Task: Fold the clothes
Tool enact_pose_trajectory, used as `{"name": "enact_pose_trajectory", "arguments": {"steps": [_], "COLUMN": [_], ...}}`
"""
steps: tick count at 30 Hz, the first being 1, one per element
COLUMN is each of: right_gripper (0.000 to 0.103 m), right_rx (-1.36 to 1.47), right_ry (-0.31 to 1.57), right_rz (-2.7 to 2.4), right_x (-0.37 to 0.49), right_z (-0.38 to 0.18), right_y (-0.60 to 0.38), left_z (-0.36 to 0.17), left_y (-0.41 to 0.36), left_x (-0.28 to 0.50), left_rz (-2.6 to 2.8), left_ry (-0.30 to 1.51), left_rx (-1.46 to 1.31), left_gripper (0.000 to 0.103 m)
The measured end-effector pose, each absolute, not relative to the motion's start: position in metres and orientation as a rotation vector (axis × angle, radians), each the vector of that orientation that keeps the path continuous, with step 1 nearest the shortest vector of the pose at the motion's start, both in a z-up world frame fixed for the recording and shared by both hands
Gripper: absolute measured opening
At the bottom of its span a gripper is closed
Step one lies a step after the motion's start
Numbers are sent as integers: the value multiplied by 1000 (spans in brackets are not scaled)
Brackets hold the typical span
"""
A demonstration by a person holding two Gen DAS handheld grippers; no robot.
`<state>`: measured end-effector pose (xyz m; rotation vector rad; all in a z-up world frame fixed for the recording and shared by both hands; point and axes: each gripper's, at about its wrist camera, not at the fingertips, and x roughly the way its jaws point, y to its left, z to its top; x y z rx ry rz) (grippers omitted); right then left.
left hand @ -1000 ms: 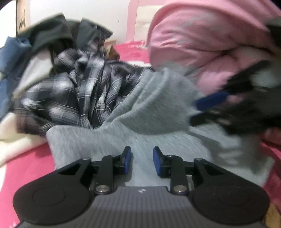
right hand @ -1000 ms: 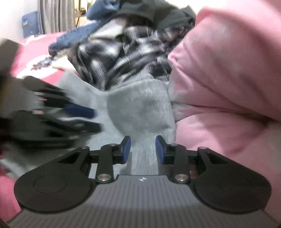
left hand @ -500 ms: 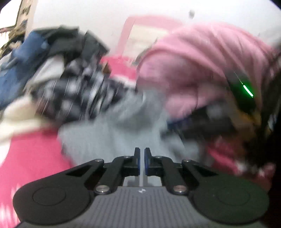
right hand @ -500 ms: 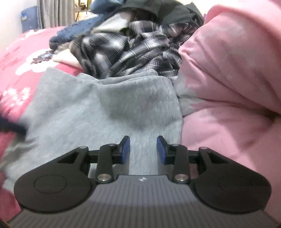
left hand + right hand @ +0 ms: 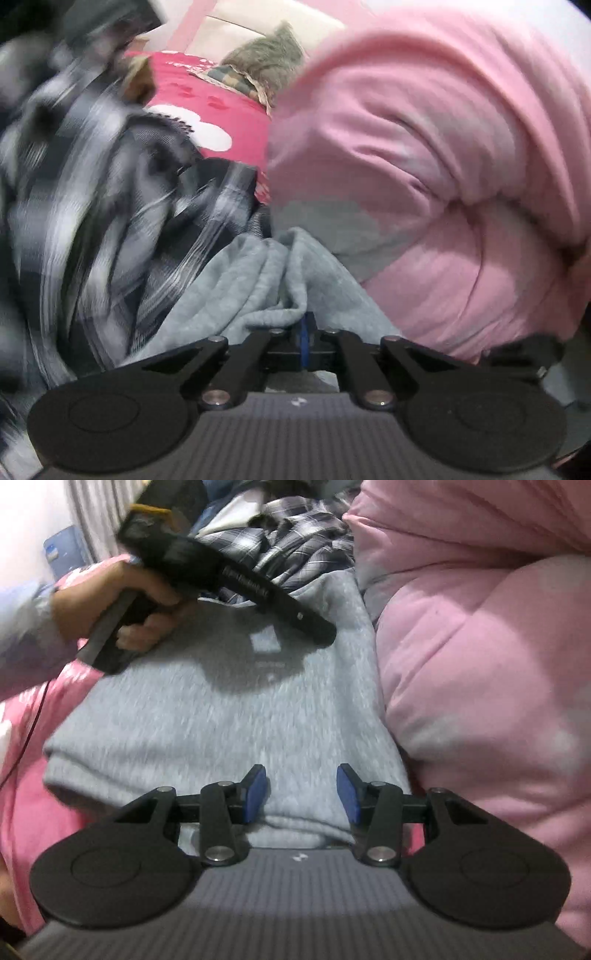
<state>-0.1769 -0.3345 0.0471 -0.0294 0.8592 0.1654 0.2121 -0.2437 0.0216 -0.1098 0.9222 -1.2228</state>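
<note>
A grey sweatshirt (image 5: 207, 709) lies flat on the bed, between a plaid pile and a pink quilt. In the right wrist view a person's hand (image 5: 140, 602) holds my left gripper (image 5: 321, 635) down at the sweatshirt's far part, near a small label. The left wrist view shows that gripper (image 5: 303, 325) shut, with folds of the grey sweatshirt (image 5: 240, 280) bunching into its tips. My right gripper (image 5: 301, 794) hangs over the near hem. Its jaws are opening, with grey cloth lying under the gap and the pads clear of it.
A bulky pink quilt (image 5: 480, 646) crowds the sweatshirt's right side. A pile with a plaid shirt (image 5: 303, 542) and dark clothes lies behind it. The pink-red bedsheet (image 5: 22, 746) shows at the left. A blue container (image 5: 61, 550) stands by curtains far left.
My left gripper's jaws have shut, and it has swung across to the sweatshirt's far part beside the quilt. The right gripper's jaws have widened and it has shifted toward the near hem.
</note>
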Motion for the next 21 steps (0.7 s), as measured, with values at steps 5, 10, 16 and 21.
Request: {"name": "enact_pose_trajectory", "arguments": {"steps": [5, 10, 16, 21], "right_gripper": [42, 42, 46, 46], "right_rx": [-132, -111, -13, -21], "right_ry": [869, 863, 687, 832], "right_rz": [199, 219, 288, 322], "right_x": [-185, -188, -193, -164], "right_z": [51, 60, 96, 39], "right_y": [-327, -338, -335, -328], "left_z": [22, 45, 49, 5], "left_y": [-210, -195, -220, -223], "left_x": [218, 204, 159, 183], "left_rz": [-1047, -919, -1112, -934], "left_ry": [847, 732, 759, 816], "left_rx": [-272, -283, -206, -268], "left_gripper": [2, 1, 12, 4]}}
